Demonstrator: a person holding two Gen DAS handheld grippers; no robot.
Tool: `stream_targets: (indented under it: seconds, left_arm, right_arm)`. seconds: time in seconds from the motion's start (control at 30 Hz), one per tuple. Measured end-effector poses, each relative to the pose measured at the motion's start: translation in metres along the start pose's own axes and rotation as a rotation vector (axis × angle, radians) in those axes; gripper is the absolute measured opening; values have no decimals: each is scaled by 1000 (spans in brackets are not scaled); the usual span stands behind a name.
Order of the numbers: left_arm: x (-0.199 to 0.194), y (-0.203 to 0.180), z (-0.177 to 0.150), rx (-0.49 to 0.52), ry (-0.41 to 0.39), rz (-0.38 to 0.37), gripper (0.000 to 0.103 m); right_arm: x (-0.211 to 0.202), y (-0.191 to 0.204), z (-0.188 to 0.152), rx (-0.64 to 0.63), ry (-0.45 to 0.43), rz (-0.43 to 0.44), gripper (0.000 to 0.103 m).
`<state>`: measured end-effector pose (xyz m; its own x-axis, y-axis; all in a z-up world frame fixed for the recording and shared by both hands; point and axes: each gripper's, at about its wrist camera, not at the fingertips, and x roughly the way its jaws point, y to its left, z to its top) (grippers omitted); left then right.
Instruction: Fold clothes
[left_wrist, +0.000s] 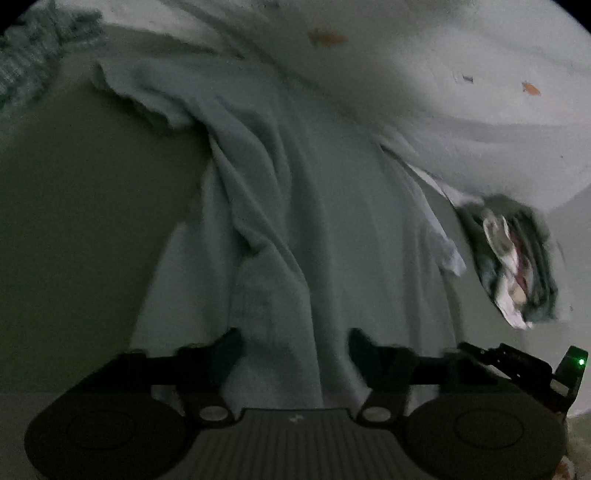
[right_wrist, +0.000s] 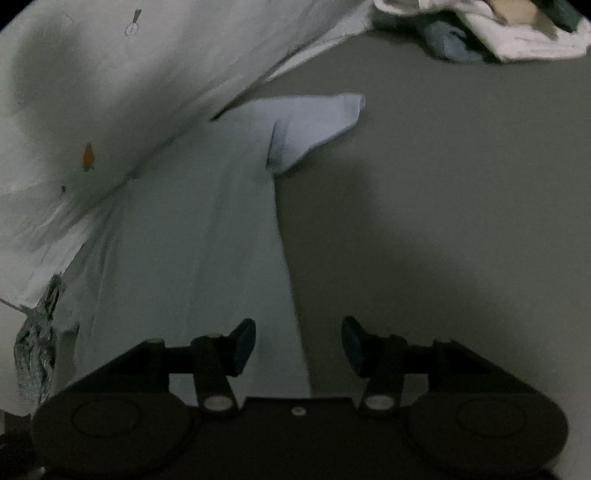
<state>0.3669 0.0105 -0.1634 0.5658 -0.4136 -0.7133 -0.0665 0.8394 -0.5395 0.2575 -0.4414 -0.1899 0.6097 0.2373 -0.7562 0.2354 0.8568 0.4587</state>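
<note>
A pale blue garment (left_wrist: 295, 184) lies stretched out on a grey-green table (left_wrist: 74, 221), creased along its left side, in dim light. My left gripper (left_wrist: 295, 350) is low over its near end. Its jaws stand apart and the cloth fills the gap between them; I see no pinch. In the right wrist view the same pale blue garment (right_wrist: 207, 240) runs away from me, with a short sleeve (right_wrist: 314, 125) sticking out to the right. My right gripper (right_wrist: 298, 345) is open and straddles the garment's right edge near its close end.
A white fabric with small orange marks (left_wrist: 443, 74) (right_wrist: 92, 92) overlaps the garment's far side. A heap of mixed clothes (left_wrist: 517, 258) (right_wrist: 498, 29) sits further off. A teal knitted piece (left_wrist: 33, 55) (right_wrist: 37, 343) lies at the edge. Bare table (right_wrist: 443, 184) spreads to the right.
</note>
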Motion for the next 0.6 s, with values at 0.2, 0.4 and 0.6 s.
stream_targets:
  seconds: [0.2, 0.4, 0.6]
  left_arm:
    - [-14, 28, 6, -75, -63, -23, 1]
    - [-88, 85, 23, -195, -309, 103, 1]
    - [-121, 143, 22, -300, -349, 222, 13]
  right_arm:
    - [-26, 8, -28, 23, -19, -53, 53]
    - [-41, 7, -54, 82, -27, -87, 53]
    - [-51, 13, -79, 92, -22, -115, 53]
